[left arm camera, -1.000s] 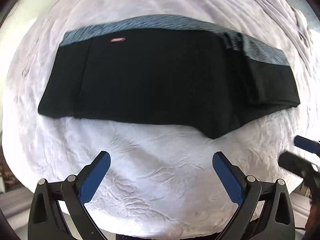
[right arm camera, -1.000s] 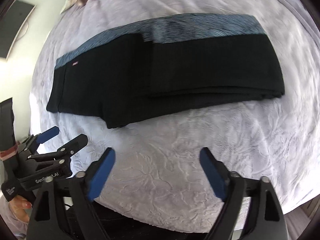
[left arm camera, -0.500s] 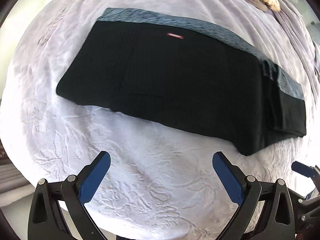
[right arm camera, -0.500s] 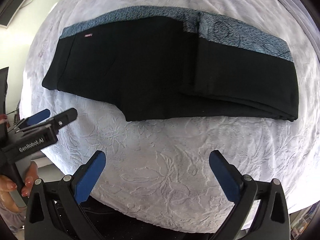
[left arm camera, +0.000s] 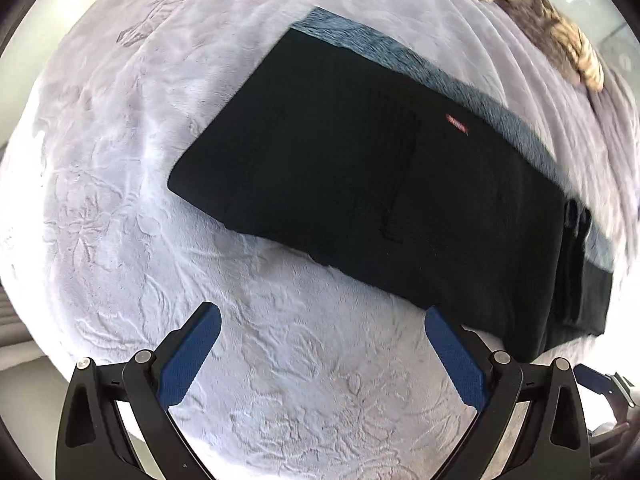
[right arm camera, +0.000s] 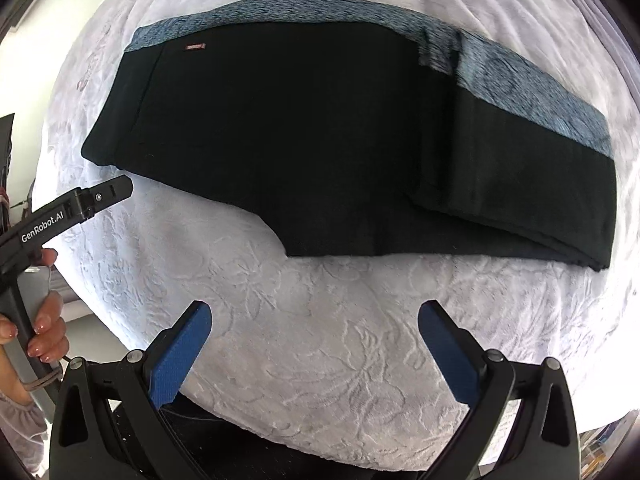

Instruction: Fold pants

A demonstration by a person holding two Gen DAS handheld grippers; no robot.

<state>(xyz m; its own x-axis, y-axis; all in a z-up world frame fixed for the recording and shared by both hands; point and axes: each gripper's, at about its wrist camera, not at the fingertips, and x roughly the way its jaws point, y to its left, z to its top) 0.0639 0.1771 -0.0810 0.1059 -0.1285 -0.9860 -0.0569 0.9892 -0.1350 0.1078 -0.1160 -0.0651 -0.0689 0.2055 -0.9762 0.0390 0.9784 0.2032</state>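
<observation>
Already part-folded, the pants (right arm camera: 320, 140) lie flat mid-bed (right arm camera: 320, 340); we judge them soft, light and limp, best pinched at their left-end corners. Left gripper (left arm camera: 322, 332) and right gripper (right arm camera: 314, 328) hang spread and empty above the near quilt. Only a rumpled blanket (left arm camera: 560, 28) lies far right, no obstacle.

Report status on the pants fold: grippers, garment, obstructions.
Left gripper and right gripper both open, nothing between fingers. Black pants lie partly folded on the white bedspread, untouched. Nothing in the way.
</observation>
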